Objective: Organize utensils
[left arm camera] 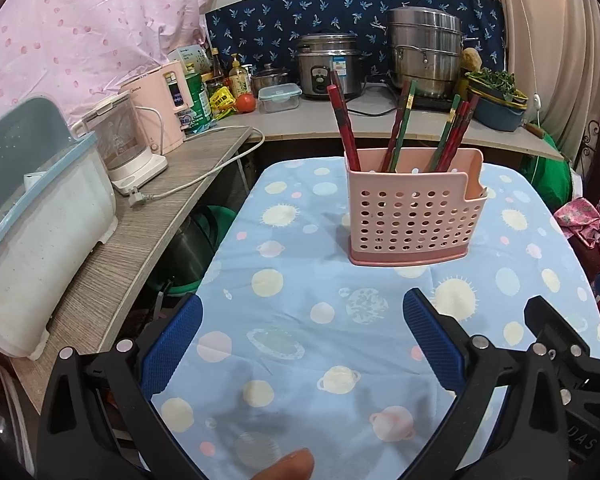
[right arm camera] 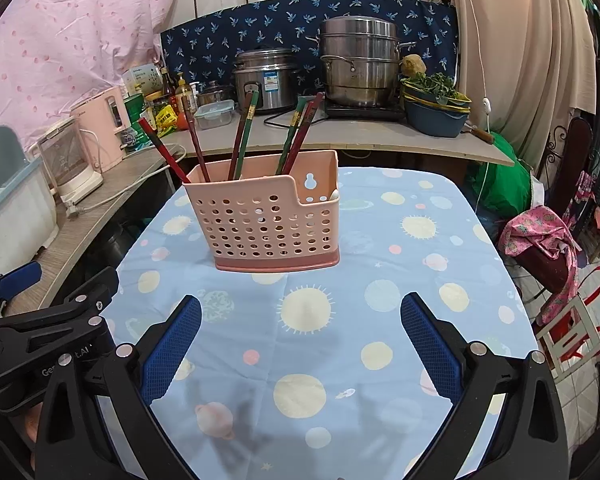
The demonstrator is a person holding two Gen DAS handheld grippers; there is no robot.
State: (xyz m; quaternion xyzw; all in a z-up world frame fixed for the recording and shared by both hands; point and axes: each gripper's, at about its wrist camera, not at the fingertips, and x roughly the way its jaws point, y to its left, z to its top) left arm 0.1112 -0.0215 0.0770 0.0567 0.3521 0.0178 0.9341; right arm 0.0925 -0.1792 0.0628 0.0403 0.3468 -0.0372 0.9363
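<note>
Pink perforated plastic utensil caddy (right arm camera: 272,216) stands upright towards the far middle of the blue planet-print tablecloth (right arm camera: 340,360), well apart from both tools; red and green lacquered chopsticks (right arm camera: 242,136) lean out of its top, fanned in loose pairs across the compartments; a small pale object peeks from the low-walled right-hand pocket, too hidden to name. Both pairs of tongs are released: the right gripper (right arm camera: 300,344) has its blue-padded fingers spread as wide as they go with only cloth between them, and the left gripper (left arm camera: 302,346) is likewise splayed and empty, hovering over the near part of the table; a fingertip shows at the bottom edge of the left view. No loose utensil lies on the visible cloth, so the sorting looks done or close to it, judging from how things lie; the step in hand seems a pause after a drop-off. Any next move would call for finding a stray piece outside these views, or squaring up the leaning sticks; a careless nudge could tip the light caddy.
</note>
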